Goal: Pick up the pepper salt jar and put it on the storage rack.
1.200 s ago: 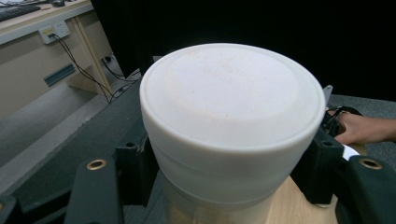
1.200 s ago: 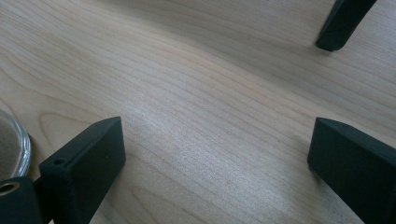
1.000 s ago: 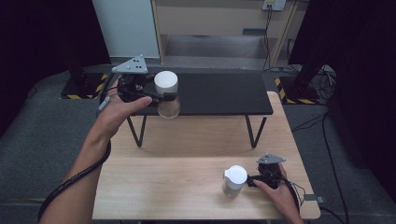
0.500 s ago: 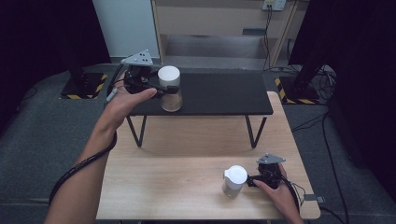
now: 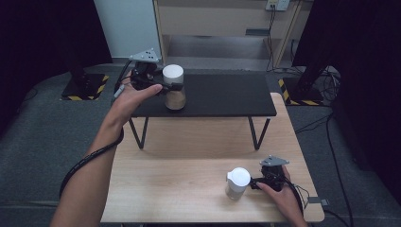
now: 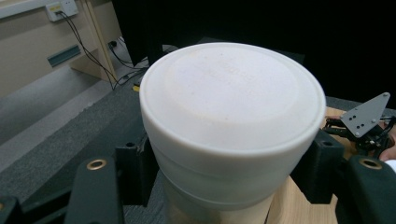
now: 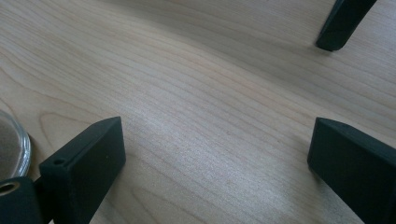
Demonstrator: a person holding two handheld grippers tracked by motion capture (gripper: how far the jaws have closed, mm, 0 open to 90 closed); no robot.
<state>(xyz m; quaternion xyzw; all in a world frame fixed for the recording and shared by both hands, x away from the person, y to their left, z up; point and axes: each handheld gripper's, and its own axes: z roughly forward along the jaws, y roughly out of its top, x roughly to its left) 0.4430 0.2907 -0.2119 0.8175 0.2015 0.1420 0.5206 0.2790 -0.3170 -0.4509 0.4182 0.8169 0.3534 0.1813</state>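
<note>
Faintly embossed, unreadable writing on white lid (image 6: 232,88), left gripper (image 5: 166,87) clamping jar (image 5: 175,98)

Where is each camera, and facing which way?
High view: above the person's side, facing forward and down on the table and black shelf; both forearms show.
Left gripper view: on the left gripper, facing the lidded jar its fingers clamp.
Right gripper view: on the right gripper, facing bare table between spread fingers.
Shared: high and left gripper views show that jar.

Shelf (image 5: 227,97) right half: we see it bare.
Tabletop (image 5: 179,156) middle: bare; jar (image 5: 237,183) blocks front right.
</note>
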